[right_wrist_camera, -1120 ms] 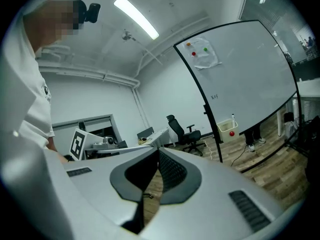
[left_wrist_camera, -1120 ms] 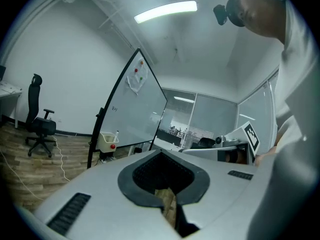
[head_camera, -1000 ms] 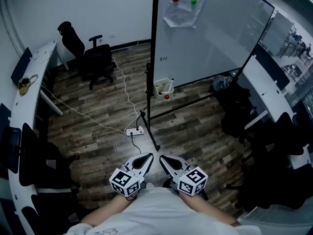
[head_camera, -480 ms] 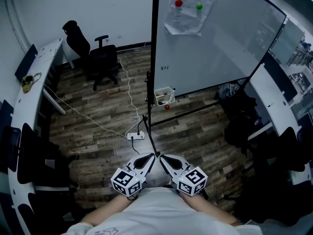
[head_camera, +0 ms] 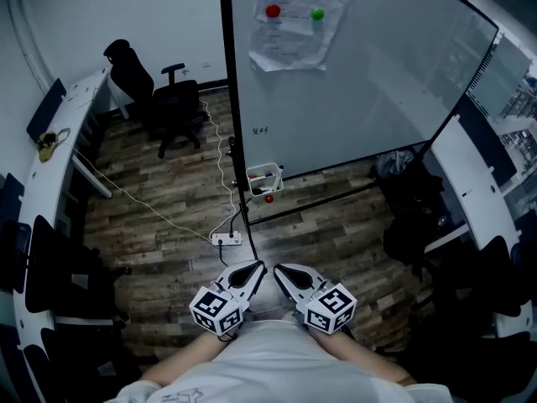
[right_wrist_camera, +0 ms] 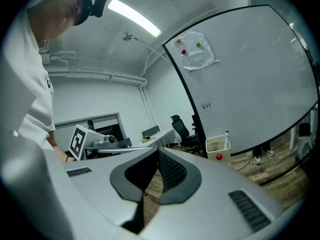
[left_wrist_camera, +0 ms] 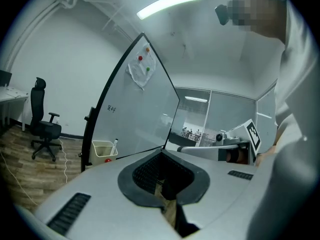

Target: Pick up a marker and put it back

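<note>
A white marker box [head_camera: 263, 179] hangs at the lower left corner of the whiteboard [head_camera: 369, 65], with markers [head_camera: 267, 175] standing in it and a red round thing [head_camera: 268, 198] just below. The box [left_wrist_camera: 103, 148] with a marker [left_wrist_camera: 115, 143] shows far off in the left gripper view, and the box [right_wrist_camera: 217, 145] with a marker [right_wrist_camera: 226, 135] in the right gripper view. My left gripper [head_camera: 257, 266] and right gripper [head_camera: 278, 269] are held side by side close to my body, both shut and holding nothing, well short of the box.
The whiteboard stands on a black frame [head_camera: 239, 200] over a wooden floor. A power strip [head_camera: 226, 238] and its white cable lie between me and the box. An office chair [head_camera: 172, 103] stands at the back left; desks [head_camera: 50, 149] line both sides.
The whiteboard and marker box have shifted left and slightly nearer in the head view. Both grippers stay shut in the same place by my body.
</note>
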`<state>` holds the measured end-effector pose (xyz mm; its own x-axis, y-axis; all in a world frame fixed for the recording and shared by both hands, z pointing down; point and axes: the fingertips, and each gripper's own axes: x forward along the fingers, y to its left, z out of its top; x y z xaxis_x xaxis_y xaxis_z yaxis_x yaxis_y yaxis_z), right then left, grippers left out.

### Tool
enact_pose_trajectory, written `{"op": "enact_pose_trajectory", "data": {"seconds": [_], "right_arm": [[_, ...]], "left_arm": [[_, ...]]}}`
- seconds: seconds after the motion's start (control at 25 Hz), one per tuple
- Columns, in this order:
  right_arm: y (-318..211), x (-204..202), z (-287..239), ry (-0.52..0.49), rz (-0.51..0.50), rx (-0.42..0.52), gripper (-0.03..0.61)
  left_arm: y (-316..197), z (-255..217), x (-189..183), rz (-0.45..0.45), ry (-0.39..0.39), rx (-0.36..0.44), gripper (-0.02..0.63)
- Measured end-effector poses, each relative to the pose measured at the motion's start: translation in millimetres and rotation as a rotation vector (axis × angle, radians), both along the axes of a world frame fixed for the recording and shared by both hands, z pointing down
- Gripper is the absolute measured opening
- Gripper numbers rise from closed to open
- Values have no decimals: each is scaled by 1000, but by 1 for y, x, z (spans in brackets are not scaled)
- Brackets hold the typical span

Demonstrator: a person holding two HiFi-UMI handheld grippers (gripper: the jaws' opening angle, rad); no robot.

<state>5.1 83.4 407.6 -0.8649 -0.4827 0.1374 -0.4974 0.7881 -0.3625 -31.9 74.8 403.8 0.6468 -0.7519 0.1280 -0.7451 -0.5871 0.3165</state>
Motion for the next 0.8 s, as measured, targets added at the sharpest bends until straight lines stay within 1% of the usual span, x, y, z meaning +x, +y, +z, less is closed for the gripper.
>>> {"op": "enact_pose_trajectory", "data": {"seconds": [0.12,0.28,0.36,0.52,0.64,0.8], "right_arm": [[-11,20,2,-7,-15,-13,11],[-28,46,-2,-41,-17,-6,11],[-33,57,-2,-52,-14,-7,11],[-37,71,0,-61,-13,-14,11],[-43,78,3,-60,-5,-24,11],[-51,82,6,-53,9,-28,12]], "left_arm": [[-14,0,17,-23,-8,-1,5],[-37,-1,26,-70,-28,12,5],[-44,-2,34,-79,-35,17,5],[-49,1,53,-64,-46,10,5],[-54,4,64,-49,-40,-3,5],[-61,7,71,-21,-41,-2,5]]}}
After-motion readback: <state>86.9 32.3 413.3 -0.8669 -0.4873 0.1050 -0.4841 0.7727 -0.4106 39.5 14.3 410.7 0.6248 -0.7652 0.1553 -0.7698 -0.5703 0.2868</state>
